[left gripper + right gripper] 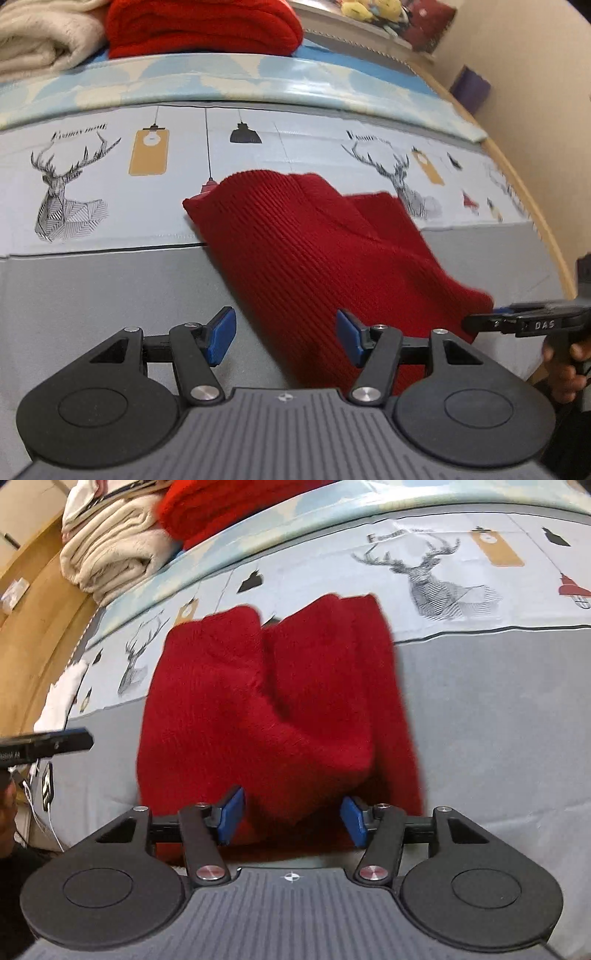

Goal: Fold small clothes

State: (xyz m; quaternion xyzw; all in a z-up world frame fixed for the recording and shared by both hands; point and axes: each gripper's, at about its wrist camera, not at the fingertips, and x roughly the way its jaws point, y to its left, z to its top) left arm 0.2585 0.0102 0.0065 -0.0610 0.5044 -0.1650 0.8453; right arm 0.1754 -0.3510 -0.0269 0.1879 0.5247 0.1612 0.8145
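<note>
— While the left gripper (pixel 286 336) stands with its blue pads spread and nothing pinched, what lies ahead of it?

— A red knit garment (pixel 325 258), ribbed, folded over on itself, lying slantwise on the bed cover (pixel 92 295). It starts on the deer-printed band and runs down over the grey band toward the near edge. Only its lower part passes between the left pads, untouched.

— And the right gripper (pixel 291 819)?

— Wide apart too. The red cloth bulges between its pads, but neither pad presses on it, so it holds nothing.

— What does the right wrist view add?

— It shows the garment end-on: two thick lobes with a crease between them, and a flatter layer along the right side. It also shows a wooden surface past the left edge of the bed, and the left gripper's black finger coming in from that side.

— And the left view alone?

— The rib lines stay sharp there. At the far edge sit a folded red knit (pixel 203 26) and a cream blanket (pixel 40 40); a hand (pixel 567 365) holds the right gripper at the right.
</note>
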